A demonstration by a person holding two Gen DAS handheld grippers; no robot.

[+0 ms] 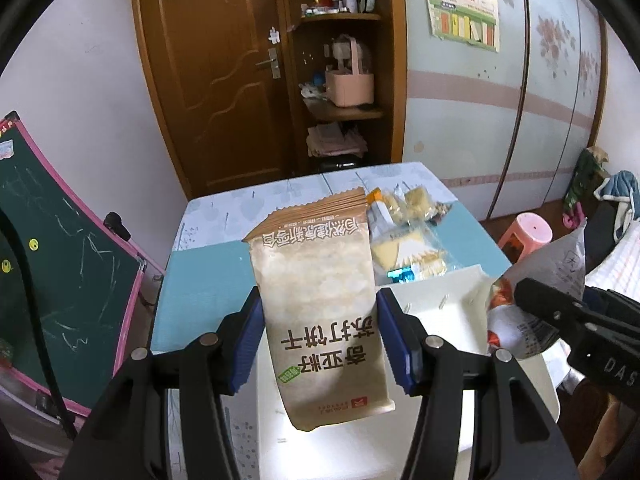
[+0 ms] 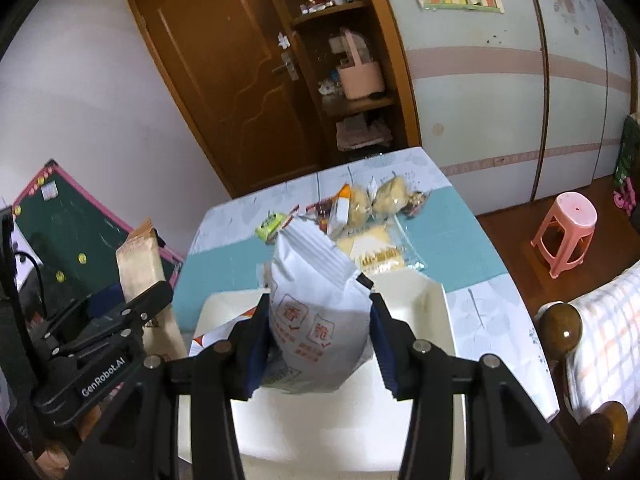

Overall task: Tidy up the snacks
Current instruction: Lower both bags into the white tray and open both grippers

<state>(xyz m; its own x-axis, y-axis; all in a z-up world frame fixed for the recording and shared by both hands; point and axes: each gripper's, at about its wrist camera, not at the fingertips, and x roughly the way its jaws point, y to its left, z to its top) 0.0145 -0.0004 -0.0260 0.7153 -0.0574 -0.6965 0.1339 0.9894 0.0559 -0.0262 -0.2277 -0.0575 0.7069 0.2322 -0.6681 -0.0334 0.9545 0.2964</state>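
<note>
My left gripper is shut on a beige soda-cracker pack and holds it above the white box; the pack also shows in the right wrist view. My right gripper is shut on a white snack bag with orange print, held over the same white box; the bag also shows at the right in the left wrist view. Loose snacks lie beyond the box: bread rolls, wrapped cakes and a green pack.
The table has a blue and floral cloth. A chalkboard leans at the left. A pink stool stands on the floor at the right, by a bed frame. A wooden door and shelves are behind.
</note>
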